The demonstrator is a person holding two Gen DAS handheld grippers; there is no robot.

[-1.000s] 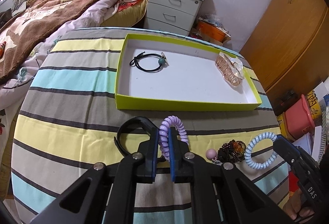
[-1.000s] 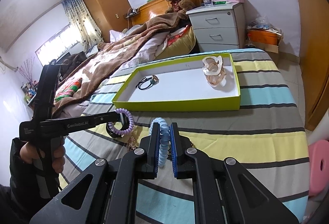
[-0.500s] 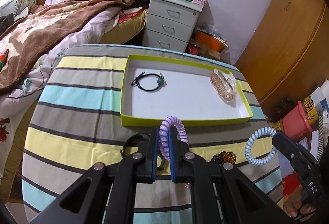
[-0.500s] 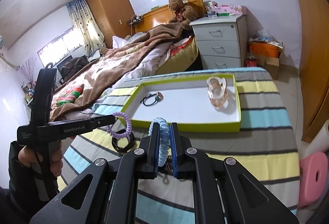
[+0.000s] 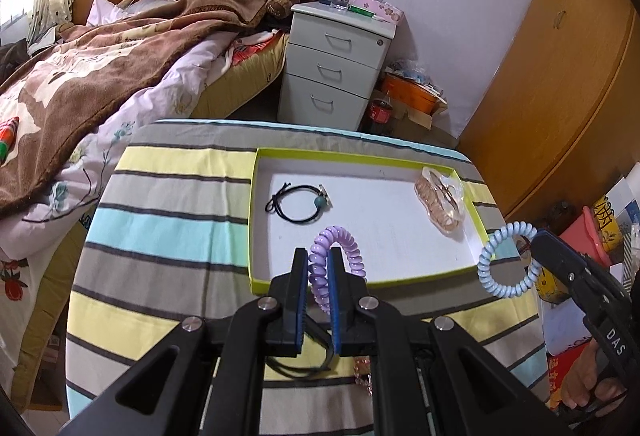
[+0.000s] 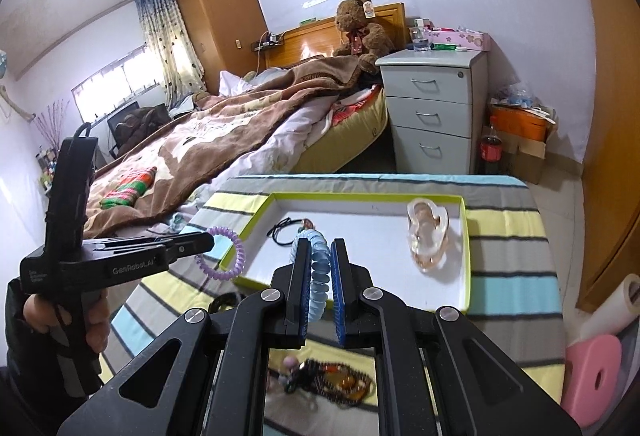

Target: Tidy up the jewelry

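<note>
My left gripper (image 5: 319, 268) is shut on a purple spiral hair tie (image 5: 340, 248) and holds it above the near edge of the green-rimmed white tray (image 5: 360, 286). My right gripper (image 6: 320, 262) is shut on a light blue spiral hair tie (image 6: 318, 268), also raised before the tray (image 6: 466, 248). In the tray lie a black cord bracelet with a teal bead (image 5: 298, 202) and a clear hair claw (image 5: 442, 202). The blue tie also shows in the left wrist view (image 5: 506, 262), the purple one in the right wrist view (image 6: 224, 254).
The tray sits on a striped tablecloth (image 5: 168, 196). A black hairband (image 5: 304, 364) and a dark beaded piece (image 6: 332, 384) lie on the cloth under the grippers. A bed (image 5: 80, 84) and a white drawer unit (image 5: 332, 60) stand beyond the table.
Both grippers have lifted their spiral hair ties off the cloth and risen well above the table, moving toward the tray. The hairband and beaded piece stayed on the cloth.
</note>
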